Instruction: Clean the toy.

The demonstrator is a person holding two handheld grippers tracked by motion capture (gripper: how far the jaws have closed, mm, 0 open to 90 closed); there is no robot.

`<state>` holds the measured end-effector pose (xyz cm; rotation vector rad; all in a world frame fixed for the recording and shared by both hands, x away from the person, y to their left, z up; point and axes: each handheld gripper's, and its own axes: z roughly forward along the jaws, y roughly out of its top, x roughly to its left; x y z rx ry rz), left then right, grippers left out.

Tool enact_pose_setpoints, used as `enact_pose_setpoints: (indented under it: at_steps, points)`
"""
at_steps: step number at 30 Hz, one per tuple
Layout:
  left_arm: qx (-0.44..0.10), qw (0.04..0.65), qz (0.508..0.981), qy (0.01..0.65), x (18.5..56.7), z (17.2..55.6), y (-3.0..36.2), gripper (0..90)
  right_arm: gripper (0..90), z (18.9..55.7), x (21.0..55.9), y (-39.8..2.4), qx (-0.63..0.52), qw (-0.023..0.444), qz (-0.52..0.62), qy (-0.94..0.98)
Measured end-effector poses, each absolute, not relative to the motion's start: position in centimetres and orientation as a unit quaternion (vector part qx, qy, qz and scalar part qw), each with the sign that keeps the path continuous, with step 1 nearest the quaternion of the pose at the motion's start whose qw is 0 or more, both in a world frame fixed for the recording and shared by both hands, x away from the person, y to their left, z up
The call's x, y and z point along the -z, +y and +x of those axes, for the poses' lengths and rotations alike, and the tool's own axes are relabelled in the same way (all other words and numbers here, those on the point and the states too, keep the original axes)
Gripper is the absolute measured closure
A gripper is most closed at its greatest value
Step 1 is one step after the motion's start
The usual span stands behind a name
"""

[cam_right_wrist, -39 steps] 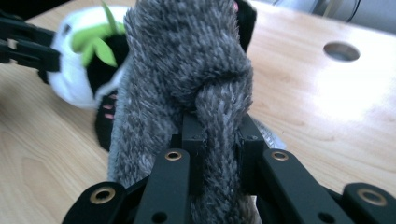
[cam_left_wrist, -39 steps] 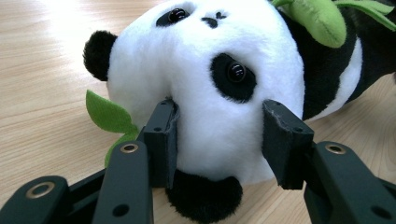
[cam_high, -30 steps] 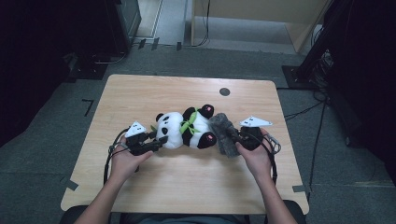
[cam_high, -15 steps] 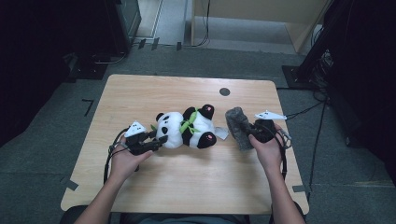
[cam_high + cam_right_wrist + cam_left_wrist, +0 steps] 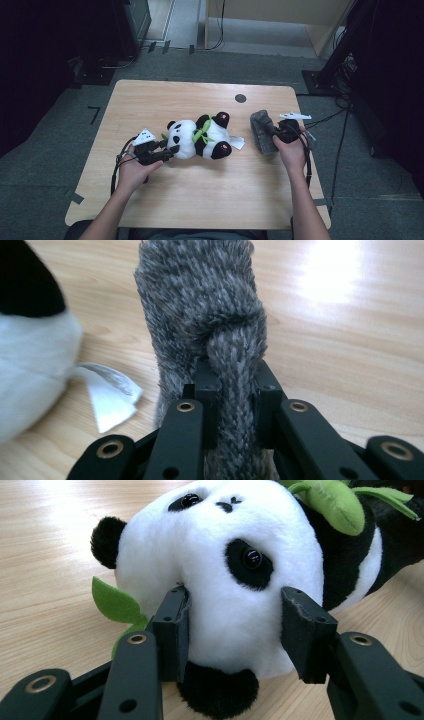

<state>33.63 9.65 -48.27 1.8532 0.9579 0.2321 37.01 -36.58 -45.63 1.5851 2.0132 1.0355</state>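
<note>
Grey knit, fuzzy — that's the grey knitted piece (image 5: 210, 315) I've got in the right gripper (image 5: 234, 385); its fingers (image 5: 207, 400) are pinched tight on a narrow fold of it, almost together. From the high view it hangs off the right gripper (image 5: 280, 135) near the right edge of the bench (image 5: 200, 200), apart from the panda plush (image 5: 200, 137). I can't tell if the low end touches the wood.

Left gripper (image 5: 235, 625): fingers (image 5: 172, 630) part-way closed, clamped on the panda plush (image 5: 225, 570) at the head, pads dented into the fur on both sides. The panda lies on its side mid-bench, head toward the left gripper (image 5: 160, 150).

Risks as I see them:
- Right grip is on a thin fold only. The knit stretches, so the fold could slide out of the fingers if I swing it or it drags on the bench.
- If the piece has to go onto the panda, the loose body of it may bunch or fold under and miss.
- Left hold is on a soft round head. The stuffing gives, so a pull from the right side could pop the head out or roll the toy.
- The white tag (image 5: 107, 395) and the green leaf (image 5: 115, 602) are loose bits that could snag.
</note>
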Motion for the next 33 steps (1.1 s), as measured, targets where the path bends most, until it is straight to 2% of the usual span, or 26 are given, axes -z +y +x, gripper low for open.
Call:
enact_pose_setpoints:
  at_steps: [14,25,33]
  points:
    - [-0.093,0.502,0.766,0.392,48.4,33.8,9.8,48.0,77.8,38.4,48.2,-36.7,-0.343,0.176,0.569,0.726]
    - [-0.090,0.503,0.766,0.390,48.2,33.8,9.9,42.5,50.5,37.5,47.5,-36.7,-0.375,0.178,0.547,0.727]
    - [-0.095,0.501,0.770,0.383,47.9,33.6,10.0,39.4,41.8,36.1,46.3,-36.0,-0.370,0.207,0.523,0.739]
